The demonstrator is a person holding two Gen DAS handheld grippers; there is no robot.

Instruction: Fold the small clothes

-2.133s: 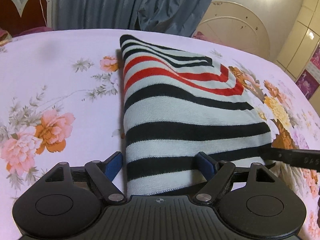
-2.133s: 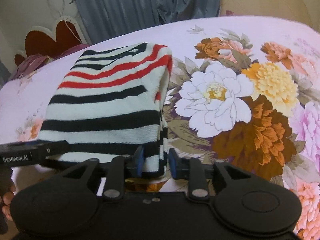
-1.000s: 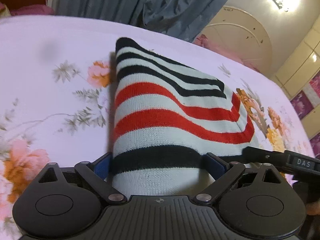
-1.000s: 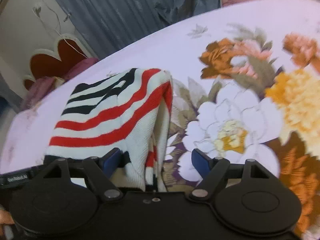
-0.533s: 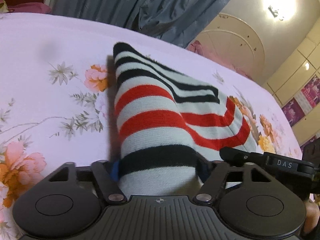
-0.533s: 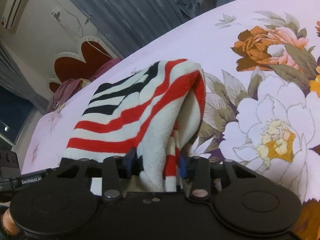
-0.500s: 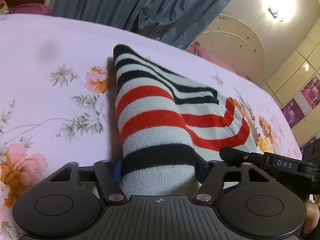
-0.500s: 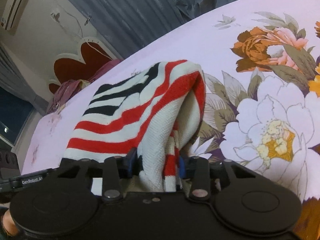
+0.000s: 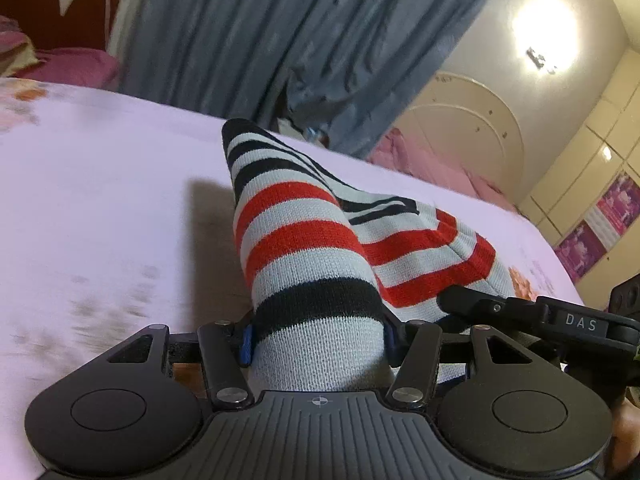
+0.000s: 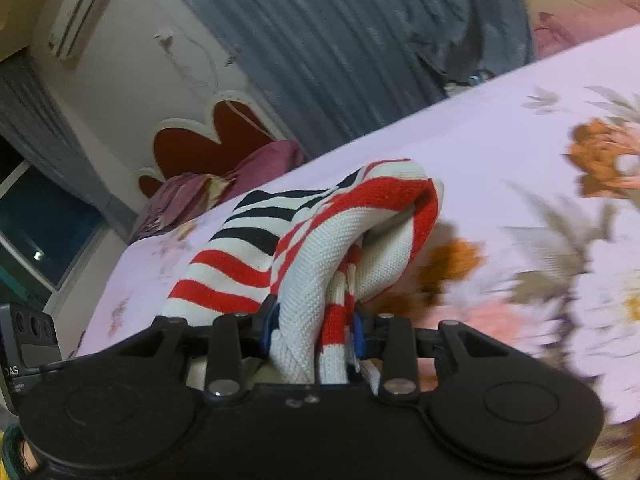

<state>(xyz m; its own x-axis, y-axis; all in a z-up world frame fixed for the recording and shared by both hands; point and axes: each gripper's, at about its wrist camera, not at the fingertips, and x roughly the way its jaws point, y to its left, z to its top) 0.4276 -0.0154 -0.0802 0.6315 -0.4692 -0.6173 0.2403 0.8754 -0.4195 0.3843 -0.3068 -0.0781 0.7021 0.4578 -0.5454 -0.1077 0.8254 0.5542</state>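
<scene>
Left hand-held gripper (image 9: 318, 338) clamped on near left edge of striped knit garment (image 9: 308, 264), blue pads pressing both sides of a bunched black-and-white band; jaws have just been closing on the cloth, now at a middling gap filled by fabric. Right hand-held gripper (image 10: 314, 330) pinching the near right edge of the same garment, narrow gap, several folded layers squeezed between the pads; jaws also just been closing on it. In the left view the right tool's black body shows just right of the garment, touching its red-striped edge

Garment lifted at the near end, tented up from the bed (image 9: 100, 200); far end with black stripes lies on the sheet. Right side fold open like a loose tube, red edge curling over. Shadow on sheet left of the garment

Bed sheet pale lilac with floral print (image 10: 600, 152) to the right. Open sheet left, right and far of the garment. Grey curtain (image 9: 280, 40) beyond far bed edge, pink pillow (image 9: 76, 66) far left
</scene>
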